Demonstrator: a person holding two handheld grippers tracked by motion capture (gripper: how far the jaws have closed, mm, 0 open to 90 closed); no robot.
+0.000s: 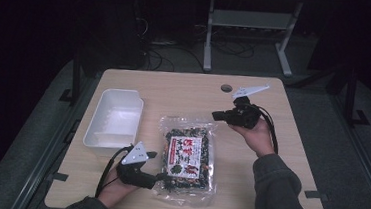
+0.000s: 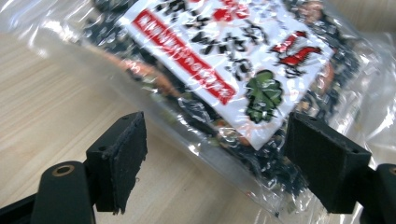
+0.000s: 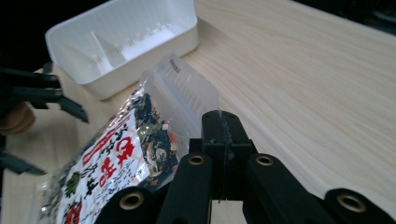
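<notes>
Dried mix filled the clear bag (image 1: 188,158); the tray (image 1: 113,119) sat bare. Left gripper (image 2: 212,163) gaped around the bag's corner, right gripper (image 3: 223,140) pressed together.

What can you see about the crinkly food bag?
The clear plastic bag lies flat on the wooden table, beside the white tub. It holds dark green dried bits with orange pieces and has a white label with red and black writing. The left gripper is open around its lower corner.
</notes>
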